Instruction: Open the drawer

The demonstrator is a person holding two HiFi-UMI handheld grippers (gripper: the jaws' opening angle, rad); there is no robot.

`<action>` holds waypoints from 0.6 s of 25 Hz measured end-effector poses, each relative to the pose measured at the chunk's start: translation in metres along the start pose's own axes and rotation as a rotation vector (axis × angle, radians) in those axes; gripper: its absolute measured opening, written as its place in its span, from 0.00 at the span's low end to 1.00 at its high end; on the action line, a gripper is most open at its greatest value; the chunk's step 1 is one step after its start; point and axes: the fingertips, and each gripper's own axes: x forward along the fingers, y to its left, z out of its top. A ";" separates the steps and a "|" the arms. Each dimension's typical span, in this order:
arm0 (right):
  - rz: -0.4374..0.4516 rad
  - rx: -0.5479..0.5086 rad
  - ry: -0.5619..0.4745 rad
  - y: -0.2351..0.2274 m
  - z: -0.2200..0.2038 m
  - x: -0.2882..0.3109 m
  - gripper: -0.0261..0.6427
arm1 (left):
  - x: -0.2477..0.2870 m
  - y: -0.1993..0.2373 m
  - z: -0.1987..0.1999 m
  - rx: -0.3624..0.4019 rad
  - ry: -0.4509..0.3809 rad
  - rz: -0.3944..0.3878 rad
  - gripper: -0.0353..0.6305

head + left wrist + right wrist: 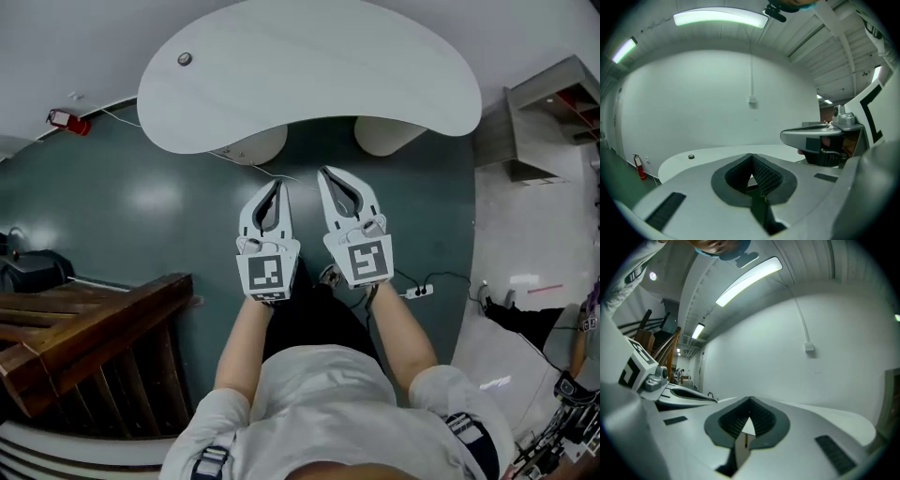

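No drawer shows plainly in any view. In the head view both grippers are held out side by side over the teal floor, pointing at a white curved table (309, 66). My left gripper (275, 184) has its tips together with nothing between them, and its own view shows the ribbed pads meeting (751, 157). My right gripper (325, 172) is likewise closed and empty (750, 399). Each gripper view shows the other gripper at its side. Beyond the jaws lie the tabletop and a bare white wall.
A small dark round thing (185, 59) lies on the table, which stands on two white pedestals (253, 145). A grey shelf unit (539, 117) stands at the right. Dark wooden furniture (103, 319) is at the left. A red extinguisher (66, 119) and a power strip (419, 292) are on the floor.
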 end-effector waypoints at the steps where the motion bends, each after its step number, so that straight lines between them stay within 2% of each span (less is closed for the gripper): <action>1: 0.008 0.014 0.011 0.005 -0.011 0.002 0.06 | -0.001 0.004 -0.010 -0.005 0.005 0.007 0.06; 6: 0.091 0.082 0.023 0.042 -0.048 0.037 0.06 | -0.005 0.044 -0.050 -0.014 0.009 0.065 0.06; 9: 0.097 0.103 0.041 0.048 -0.064 0.059 0.06 | 0.001 0.065 -0.074 -0.064 0.025 0.117 0.06; 12: 0.106 0.175 0.054 0.050 -0.089 0.076 0.06 | 0.009 0.085 -0.097 -0.070 0.038 0.170 0.06; 15: 0.113 0.248 0.086 0.060 -0.119 0.093 0.06 | 0.013 0.106 -0.126 -0.075 0.062 0.184 0.06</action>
